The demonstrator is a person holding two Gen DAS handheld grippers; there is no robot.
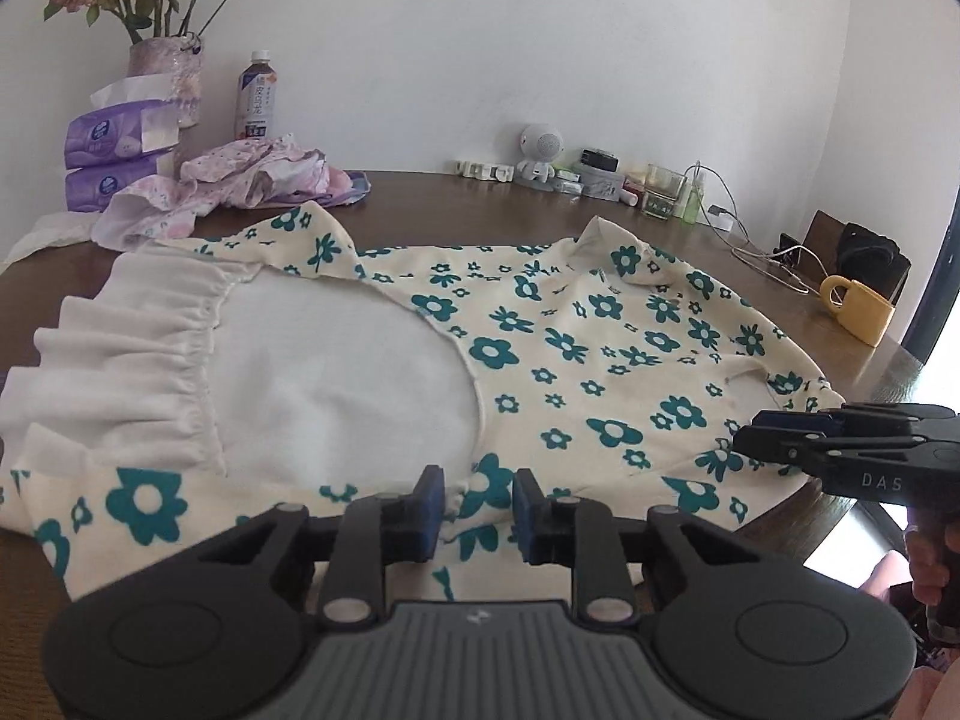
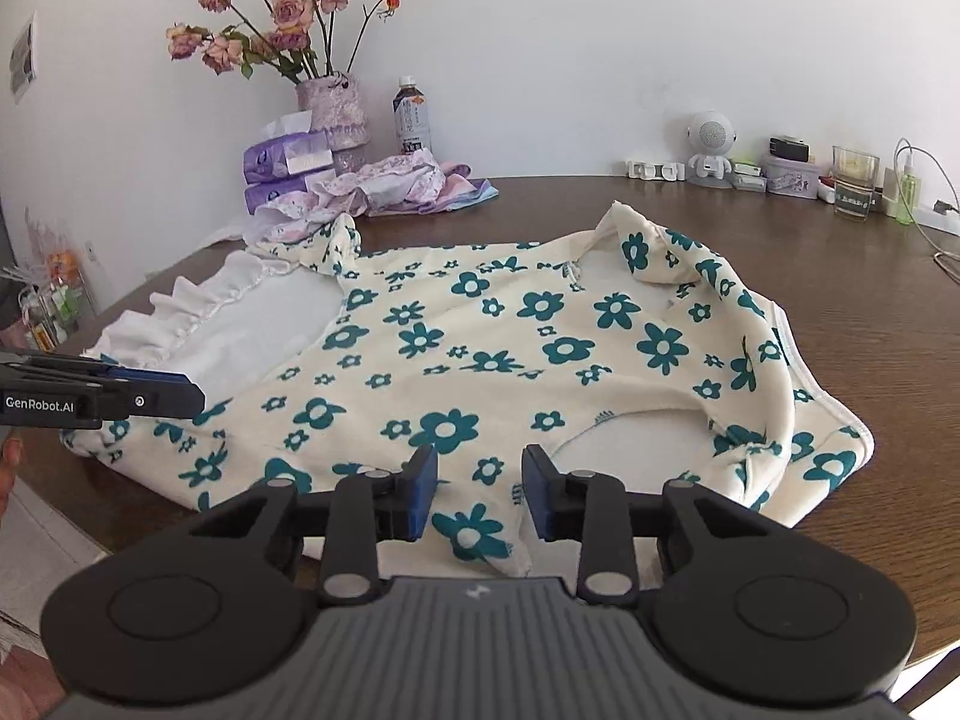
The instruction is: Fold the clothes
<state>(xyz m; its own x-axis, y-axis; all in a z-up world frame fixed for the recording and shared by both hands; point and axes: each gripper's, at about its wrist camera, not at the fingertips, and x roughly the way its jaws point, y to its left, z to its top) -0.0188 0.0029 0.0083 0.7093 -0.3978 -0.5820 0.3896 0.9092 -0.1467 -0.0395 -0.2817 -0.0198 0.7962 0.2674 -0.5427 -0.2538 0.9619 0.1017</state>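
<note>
A cream garment with teal flowers lies spread on the brown table. Its white inside and ruffled hem show at the left. My left gripper stands open over the garment's near edge, with cloth showing in the gap between its blue pads. My right gripper is also open, low over the near edge further right. Each gripper shows side-on in the other's view: the right gripper at the garment's right edge, the left gripper at its left.
A pile of pink floral clothes, purple tissue packs, a flower vase and a bottle stand at the back left. A yellow mug, cables and small items line the back right. The table edge runs just under both grippers.
</note>
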